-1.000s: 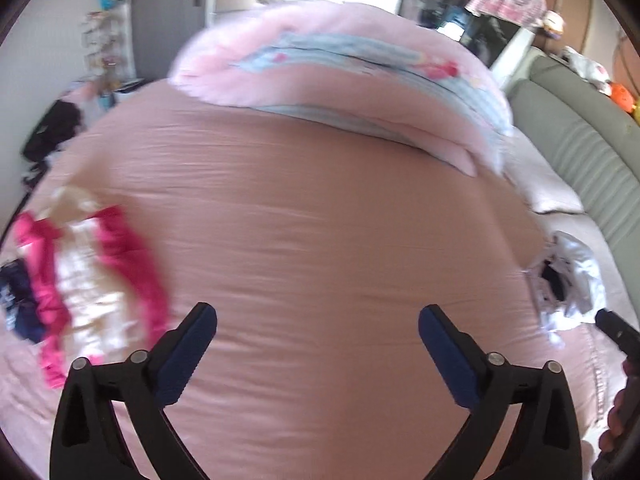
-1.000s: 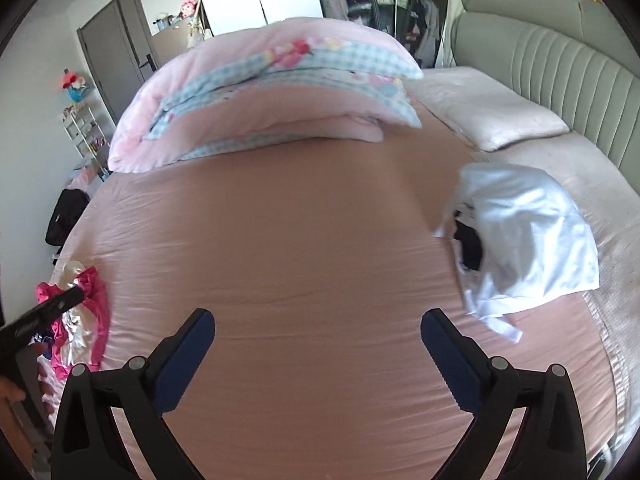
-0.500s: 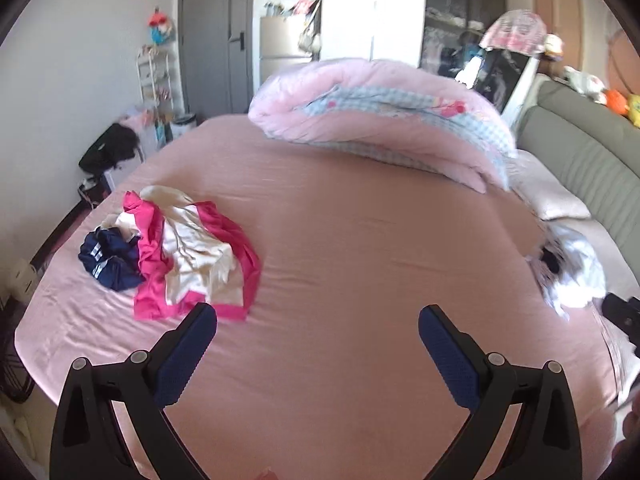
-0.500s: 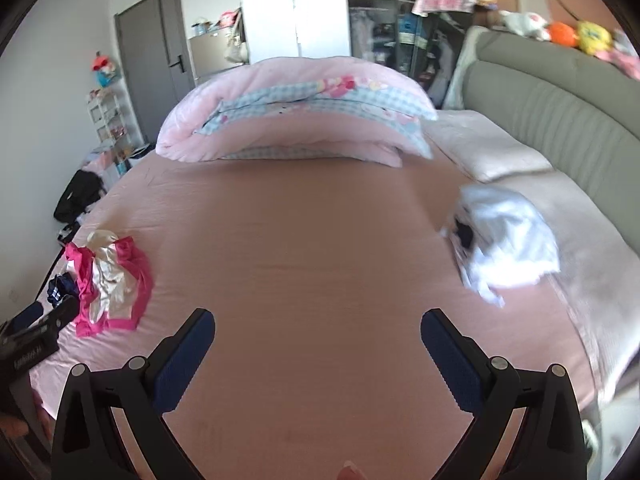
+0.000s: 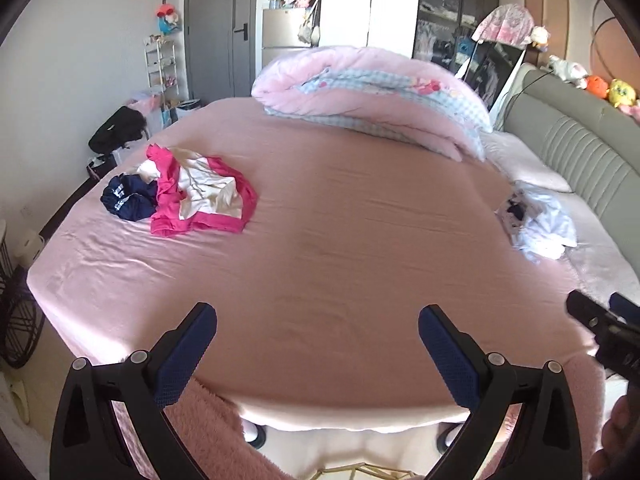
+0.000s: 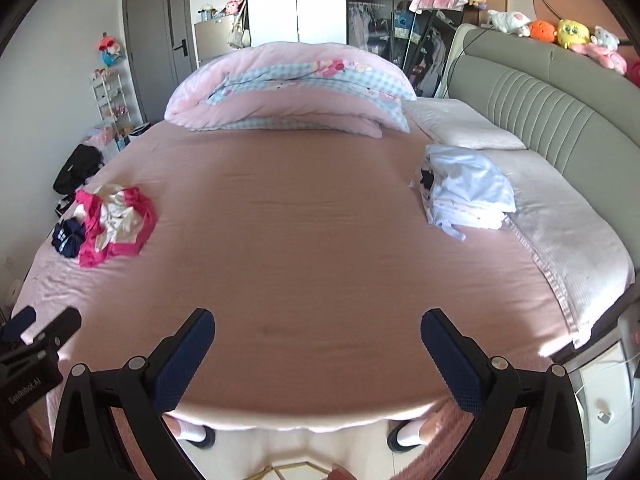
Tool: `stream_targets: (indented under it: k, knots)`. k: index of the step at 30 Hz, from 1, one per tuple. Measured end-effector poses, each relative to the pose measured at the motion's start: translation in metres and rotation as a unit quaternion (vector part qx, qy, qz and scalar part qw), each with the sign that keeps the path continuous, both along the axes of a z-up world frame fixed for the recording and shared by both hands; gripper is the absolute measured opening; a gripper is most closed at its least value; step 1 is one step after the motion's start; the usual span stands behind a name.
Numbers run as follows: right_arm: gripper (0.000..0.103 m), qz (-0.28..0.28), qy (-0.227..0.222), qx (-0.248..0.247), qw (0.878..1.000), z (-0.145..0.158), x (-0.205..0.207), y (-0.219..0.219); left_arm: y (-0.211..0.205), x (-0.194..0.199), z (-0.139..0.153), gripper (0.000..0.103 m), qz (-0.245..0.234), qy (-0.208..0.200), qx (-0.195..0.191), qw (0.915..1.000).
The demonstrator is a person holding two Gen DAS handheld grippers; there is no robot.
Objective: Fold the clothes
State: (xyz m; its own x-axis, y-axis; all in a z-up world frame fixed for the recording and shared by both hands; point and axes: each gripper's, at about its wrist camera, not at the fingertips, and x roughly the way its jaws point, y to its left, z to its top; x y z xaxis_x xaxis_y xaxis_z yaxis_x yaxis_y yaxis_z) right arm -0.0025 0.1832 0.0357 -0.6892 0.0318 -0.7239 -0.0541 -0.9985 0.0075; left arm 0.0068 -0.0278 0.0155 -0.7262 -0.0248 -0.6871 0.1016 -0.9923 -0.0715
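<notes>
A crumpled pink and cream garment [image 5: 200, 196] [image 6: 114, 220] lies on the left part of the pink bed [image 5: 340, 240] [image 6: 312, 240], with a dark navy garment [image 5: 126, 198] [image 6: 66, 238] beside it on its left. A pile of white clothes [image 5: 540, 220] [image 6: 468, 192] rests on the right part near the pillows. My left gripper [image 5: 318, 340] is open over the bed's near edge and holds nothing. My right gripper [image 6: 318, 340] is open too, empty, and also back at the near edge. All the clothes lie well ahead of both grippers.
A rolled pink quilt [image 5: 372, 92] [image 6: 288, 84] lies across the far end of the bed. A grey headboard [image 6: 560, 112] with plush toys runs along the right. A black bag [image 5: 118, 132], a shelf rack and a door stand at the left. A person's feet [image 6: 196, 436] show below.
Both grippers have drawn back and up from over the bed to its near edge, so the whole bed and both clothes piles now show. Both stay open.
</notes>
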Motion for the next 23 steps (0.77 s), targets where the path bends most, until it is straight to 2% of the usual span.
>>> stream_targets:
  k: [7,15,23]
  knots:
    - [0.103,0.003,0.009,0.014,1.0,-0.002,0.036,-0.011,0.01,0.021,0.004,0.103,-0.006,0.01,0.019,0.9998]
    - [0.103,0.001,0.003,0.015,1.0,-0.006,0.042,-0.012,0.03,0.025,-0.001,0.103,-0.021,-0.001,0.025,0.9995]
    - [0.103,-0.005,-0.001,0.009,1.0,-0.008,0.039,-0.007,0.034,0.026,-0.001,0.103,-0.026,0.007,0.04,0.9988]
